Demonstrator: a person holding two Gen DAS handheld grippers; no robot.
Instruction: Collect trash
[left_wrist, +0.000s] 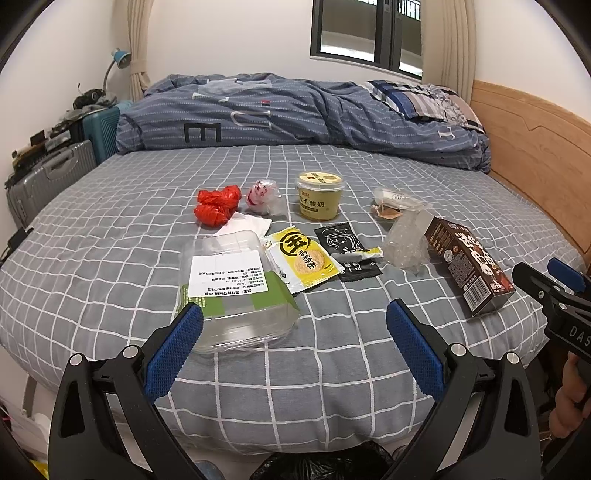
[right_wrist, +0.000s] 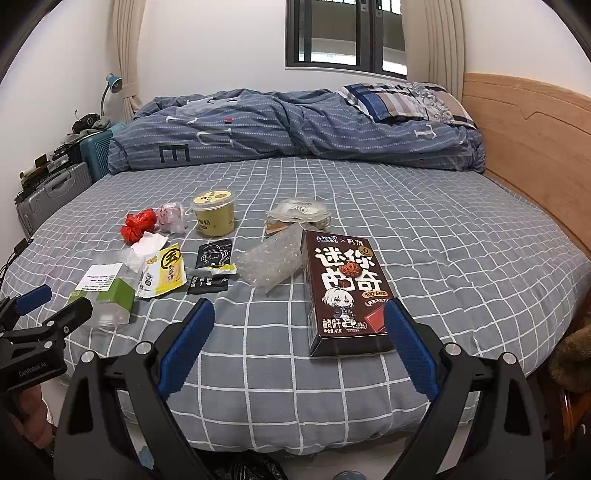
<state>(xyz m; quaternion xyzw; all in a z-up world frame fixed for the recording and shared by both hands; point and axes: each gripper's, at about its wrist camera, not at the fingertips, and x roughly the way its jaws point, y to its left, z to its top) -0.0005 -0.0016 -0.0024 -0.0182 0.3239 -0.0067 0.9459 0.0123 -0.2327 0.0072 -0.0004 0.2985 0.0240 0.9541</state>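
Observation:
Trash lies scattered on a grey checked bed (left_wrist: 295, 369). A clear plastic box with a green label (left_wrist: 236, 291) sits just ahead of my left gripper (left_wrist: 294, 317), which is open and empty. A brown cookie box (right_wrist: 347, 291) lies in front of my right gripper (right_wrist: 299, 314), also open, its right finger beside the box's near corner. Between them lie a yellow snack wrapper (left_wrist: 303, 258), black sachets (left_wrist: 347, 251) and crumpled bubble wrap (left_wrist: 406, 240). Farther back are red crumpled plastic (left_wrist: 216, 205), a small pink-white wrapper (left_wrist: 262, 195), a yellow yogurt cup (left_wrist: 319, 195) and a clear wrapper (left_wrist: 395, 201).
A rumpled blue striped duvet (left_wrist: 295, 114) and pillows (left_wrist: 424, 99) fill the far side of the bed. A wooden headboard (left_wrist: 535, 155) runs along the right. Suitcases (left_wrist: 51, 177) stand at the left. A black bag (left_wrist: 325, 465) lies below the bed's near edge.

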